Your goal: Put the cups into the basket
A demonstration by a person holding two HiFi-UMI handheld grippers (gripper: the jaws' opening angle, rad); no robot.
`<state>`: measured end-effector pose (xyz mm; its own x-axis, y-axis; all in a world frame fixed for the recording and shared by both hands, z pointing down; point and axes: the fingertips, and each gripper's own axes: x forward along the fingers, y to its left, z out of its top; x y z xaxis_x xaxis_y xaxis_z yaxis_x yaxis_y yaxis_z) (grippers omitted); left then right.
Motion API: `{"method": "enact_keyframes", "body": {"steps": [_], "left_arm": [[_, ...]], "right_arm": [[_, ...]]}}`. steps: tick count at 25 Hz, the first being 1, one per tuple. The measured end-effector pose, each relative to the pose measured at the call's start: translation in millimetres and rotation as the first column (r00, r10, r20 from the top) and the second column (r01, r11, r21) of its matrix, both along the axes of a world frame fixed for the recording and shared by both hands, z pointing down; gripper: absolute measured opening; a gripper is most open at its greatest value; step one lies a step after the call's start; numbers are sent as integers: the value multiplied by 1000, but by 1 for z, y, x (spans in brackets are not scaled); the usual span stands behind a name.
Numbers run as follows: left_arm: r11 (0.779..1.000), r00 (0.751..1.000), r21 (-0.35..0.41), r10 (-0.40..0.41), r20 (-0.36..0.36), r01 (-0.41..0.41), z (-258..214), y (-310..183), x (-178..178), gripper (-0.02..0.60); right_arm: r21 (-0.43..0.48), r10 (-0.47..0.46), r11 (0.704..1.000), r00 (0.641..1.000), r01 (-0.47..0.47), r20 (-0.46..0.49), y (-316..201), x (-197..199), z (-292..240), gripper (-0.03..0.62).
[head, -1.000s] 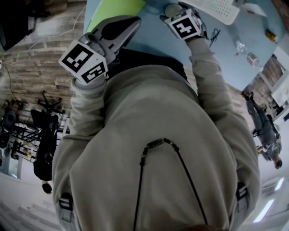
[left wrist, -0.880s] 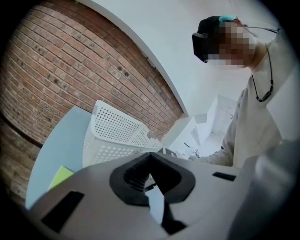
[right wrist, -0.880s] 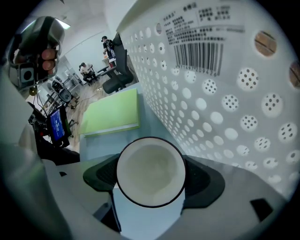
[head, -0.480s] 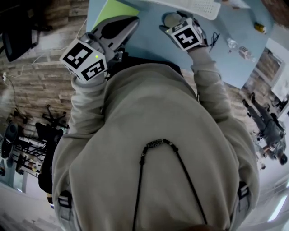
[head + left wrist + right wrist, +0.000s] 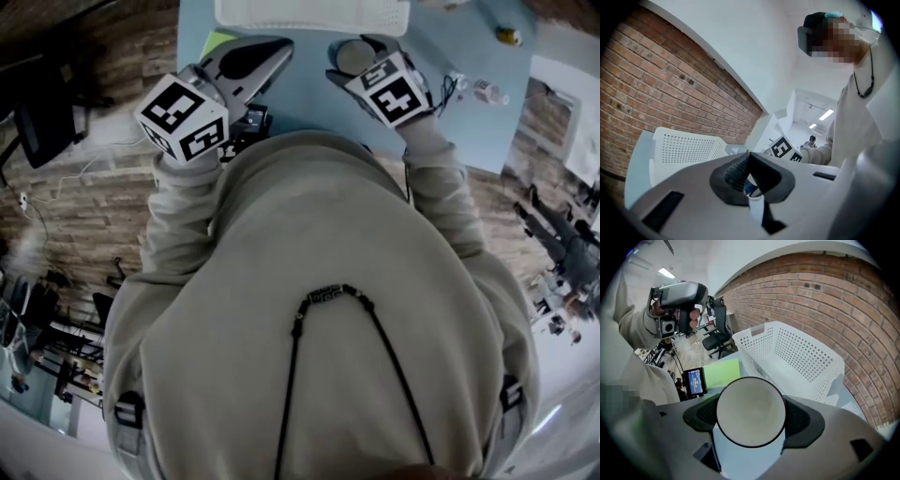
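Observation:
A white cup with a dark rim [image 5: 750, 404] is clamped sideways in my right gripper [image 5: 751, 418], its empty mouth facing the camera. In the head view that cup [image 5: 353, 55] and right gripper [image 5: 362, 66] hover over the light blue table [image 5: 300, 84], just short of the white perforated basket [image 5: 309, 14]. The basket [image 5: 787, 357] stands empty a little ahead and to the right. My left gripper [image 5: 251, 56] is beside it on the left, jaws together with no cup in them [image 5: 749, 176]. The basket [image 5: 684, 150] lies ahead of it to the left.
A green sheet [image 5: 722, 372] lies on the table left of the basket, with a small black device with a lit screen [image 5: 695, 380] near the table edge. Clear bottles [image 5: 483, 91] and a small yellow thing [image 5: 509, 36] sit at the table's right. A brick wall stands behind the basket.
The head view has swung, so the basket has slid from the top right to the top centre, straight ahead of both grippers. The right gripper still holds the cup.

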<state>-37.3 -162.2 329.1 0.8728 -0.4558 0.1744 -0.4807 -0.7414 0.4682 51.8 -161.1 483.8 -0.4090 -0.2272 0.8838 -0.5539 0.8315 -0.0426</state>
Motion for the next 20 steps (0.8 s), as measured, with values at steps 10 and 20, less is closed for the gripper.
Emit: {"method": "enact_keyframes", "body": {"steps": [10, 20], "left_arm": [[997, 998, 60, 56, 4, -56, -26, -17, 14, -5], [991, 995, 95, 98, -2, -98, -40, -29, 23, -5]], "right_arm": [[79, 39, 996, 996, -45, 85, -18, 6, -61, 399], [121, 88, 987, 987, -105, 137, -38, 12, -96, 399]]}}
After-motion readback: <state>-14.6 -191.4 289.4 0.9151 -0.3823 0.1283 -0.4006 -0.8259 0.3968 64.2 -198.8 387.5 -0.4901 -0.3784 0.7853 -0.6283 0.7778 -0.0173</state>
